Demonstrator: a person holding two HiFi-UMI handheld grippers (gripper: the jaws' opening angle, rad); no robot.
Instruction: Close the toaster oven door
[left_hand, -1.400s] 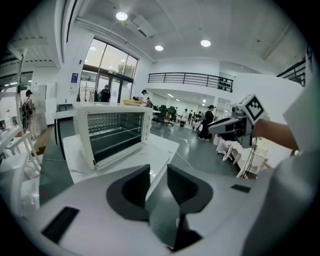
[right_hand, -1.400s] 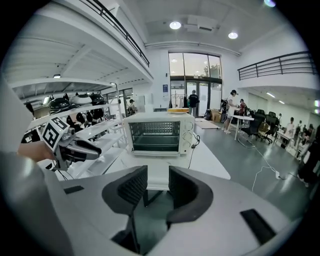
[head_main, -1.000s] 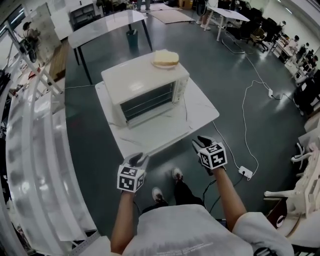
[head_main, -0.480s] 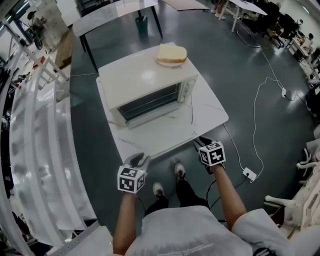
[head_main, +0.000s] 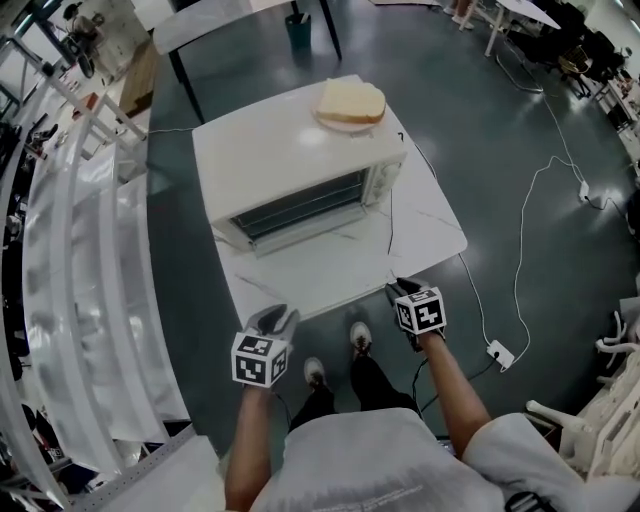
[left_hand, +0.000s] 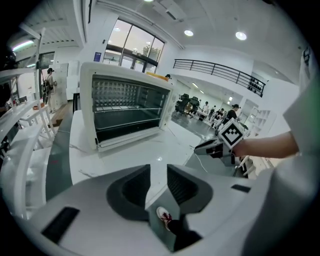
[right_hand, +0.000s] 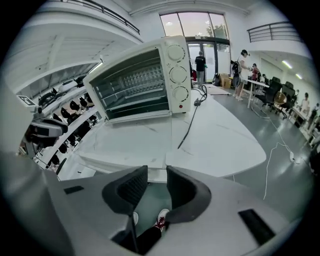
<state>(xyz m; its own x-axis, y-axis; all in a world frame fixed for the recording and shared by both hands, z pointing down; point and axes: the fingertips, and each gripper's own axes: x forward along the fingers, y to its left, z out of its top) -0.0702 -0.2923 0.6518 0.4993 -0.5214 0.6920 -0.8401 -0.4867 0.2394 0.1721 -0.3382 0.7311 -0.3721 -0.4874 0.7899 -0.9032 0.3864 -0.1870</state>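
white marble table (head_main: 330, 268) on dark grey floor (head_main: 500, 150).

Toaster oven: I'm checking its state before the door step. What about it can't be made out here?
Door of the toaster oven: no view settles whether it is fully shut or ajar.
Its knobs: markings too small in the right gripper view.
Its back: hidden by its own body in every view.
Its cord: the end is too small to tell a plug.
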